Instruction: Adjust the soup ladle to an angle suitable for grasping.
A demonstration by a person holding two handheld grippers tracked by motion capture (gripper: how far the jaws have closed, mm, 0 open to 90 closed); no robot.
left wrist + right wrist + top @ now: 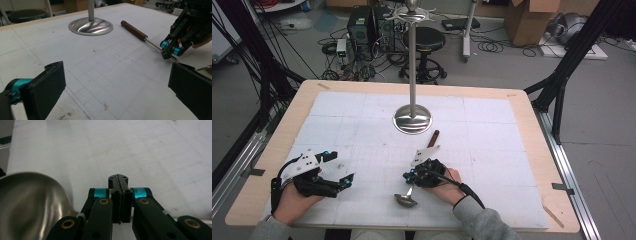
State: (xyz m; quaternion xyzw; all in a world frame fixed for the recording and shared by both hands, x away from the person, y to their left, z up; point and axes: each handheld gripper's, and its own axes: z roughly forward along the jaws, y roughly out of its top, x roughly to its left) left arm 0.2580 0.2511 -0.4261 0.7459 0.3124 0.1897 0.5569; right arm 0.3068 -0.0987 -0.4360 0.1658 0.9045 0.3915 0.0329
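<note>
Ladle [406, 200] bowl just beside shut right gripper [407, 175], handle beneath.

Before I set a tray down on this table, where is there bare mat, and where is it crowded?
Bare: the far left of the mat, left of the stand's base, and the whole right side beyond the right claw. Between the left claw and the ladle is a narrower gap. Crowded: the centre, from base down the ladle.

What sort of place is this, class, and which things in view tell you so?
Probably a robotics lab or workshop: black computer towers amid tangled cables on the grey floor, brown cardboard boxes, and a white gridded work table.
</note>
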